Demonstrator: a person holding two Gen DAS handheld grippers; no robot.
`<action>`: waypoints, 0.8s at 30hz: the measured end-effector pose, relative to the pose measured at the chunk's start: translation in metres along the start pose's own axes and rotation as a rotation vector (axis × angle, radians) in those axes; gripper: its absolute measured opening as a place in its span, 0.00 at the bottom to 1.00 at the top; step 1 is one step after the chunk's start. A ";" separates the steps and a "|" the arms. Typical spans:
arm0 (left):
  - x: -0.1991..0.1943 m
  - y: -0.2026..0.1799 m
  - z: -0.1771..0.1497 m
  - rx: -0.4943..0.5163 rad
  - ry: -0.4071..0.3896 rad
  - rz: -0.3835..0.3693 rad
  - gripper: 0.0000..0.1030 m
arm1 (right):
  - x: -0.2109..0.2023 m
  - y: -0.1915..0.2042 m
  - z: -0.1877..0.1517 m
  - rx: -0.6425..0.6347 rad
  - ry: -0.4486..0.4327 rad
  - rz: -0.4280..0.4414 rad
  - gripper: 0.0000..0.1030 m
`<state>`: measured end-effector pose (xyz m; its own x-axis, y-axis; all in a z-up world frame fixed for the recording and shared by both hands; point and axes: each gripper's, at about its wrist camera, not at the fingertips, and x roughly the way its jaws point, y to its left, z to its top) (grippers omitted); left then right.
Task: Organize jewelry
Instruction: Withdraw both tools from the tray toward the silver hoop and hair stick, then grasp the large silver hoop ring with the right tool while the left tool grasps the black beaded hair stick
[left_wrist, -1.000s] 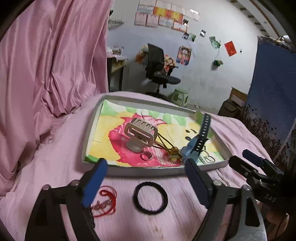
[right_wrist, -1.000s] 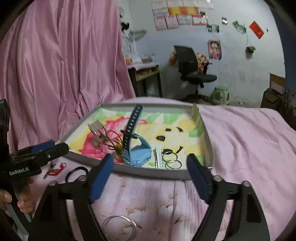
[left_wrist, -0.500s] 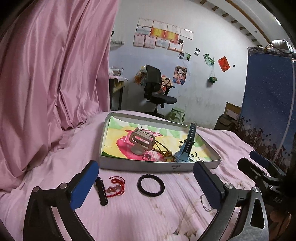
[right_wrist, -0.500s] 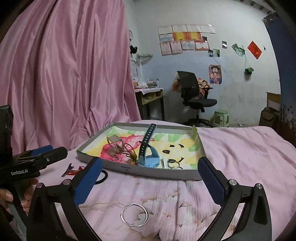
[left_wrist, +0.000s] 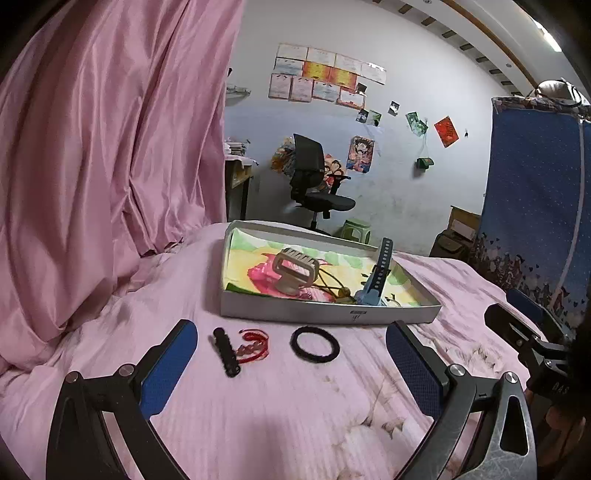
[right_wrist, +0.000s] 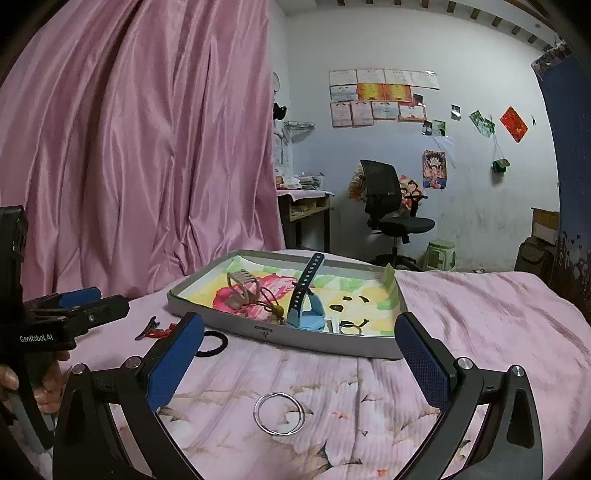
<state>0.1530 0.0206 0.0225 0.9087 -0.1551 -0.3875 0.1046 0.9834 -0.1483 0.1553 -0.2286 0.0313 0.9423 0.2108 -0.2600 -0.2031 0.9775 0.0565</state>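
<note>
My left gripper (left_wrist: 288, 354) hangs spread wide and empty above the black elastic hair ring (left_wrist: 314, 342) on the pink quilt (left_wrist: 258, 413); my right gripper (right_wrist: 299, 354), equally wide, frames the thin silver bangle (right_wrist: 279, 412) before the shallow grey tray (right_wrist: 314, 341).

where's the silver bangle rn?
In the right wrist view the silver bangle lies flat on the pink bedspread, outside the tray and nearer the camera than its front wall, between the open right gripper's fingers.
</note>
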 end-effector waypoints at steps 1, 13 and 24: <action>-0.001 0.002 -0.001 -0.003 0.004 0.002 1.00 | -0.001 0.001 -0.001 -0.004 -0.002 0.000 0.99; 0.017 0.016 -0.010 -0.036 0.149 0.039 1.00 | 0.005 0.001 -0.011 -0.016 0.080 0.021 0.99; 0.045 0.024 -0.015 -0.063 0.292 0.090 1.00 | 0.034 0.005 -0.028 -0.019 0.275 0.047 0.99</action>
<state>0.1900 0.0355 -0.0121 0.7576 -0.0970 -0.6455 -0.0047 0.9881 -0.1539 0.1785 -0.2161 -0.0042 0.8250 0.2453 -0.5092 -0.2521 0.9660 0.0570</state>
